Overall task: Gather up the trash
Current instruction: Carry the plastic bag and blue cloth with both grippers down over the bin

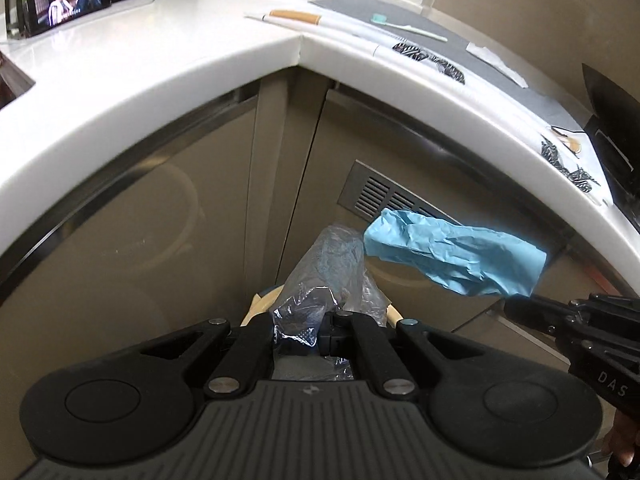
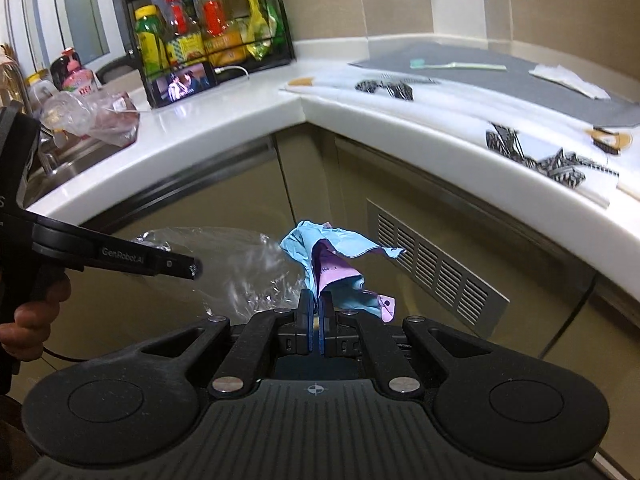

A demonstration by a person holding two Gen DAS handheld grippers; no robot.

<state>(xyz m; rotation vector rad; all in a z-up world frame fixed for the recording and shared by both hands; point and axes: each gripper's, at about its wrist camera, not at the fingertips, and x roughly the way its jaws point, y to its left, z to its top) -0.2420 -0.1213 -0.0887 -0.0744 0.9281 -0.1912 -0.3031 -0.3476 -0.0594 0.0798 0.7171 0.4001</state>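
My left gripper (image 1: 320, 322) is shut on a clear plastic bag (image 1: 332, 264) and holds it in front of the corner cabinet. The bag also shows in the right wrist view (image 2: 240, 264), with the left gripper (image 2: 196, 268) coming in from the left. My right gripper (image 2: 318, 300) is shut on crumpled blue and pink paper (image 2: 332, 264). In the left wrist view the blue paper (image 1: 456, 256) hangs just right of the bag, held by the right gripper (image 1: 516, 304). More trash lies on the counter: a white tissue (image 2: 568, 80) and paper scraps (image 2: 388, 88).
A white L-shaped counter (image 2: 248, 116) wraps the corner above beige cabinets with a vent grille (image 2: 436, 276). A phone (image 2: 186, 84) stands before a bottle rack (image 2: 204, 28). A sink (image 2: 60, 172) with plastic bags (image 2: 92, 116) is at left. A grey mat (image 2: 480, 76) holds a toothbrush (image 2: 456, 65).
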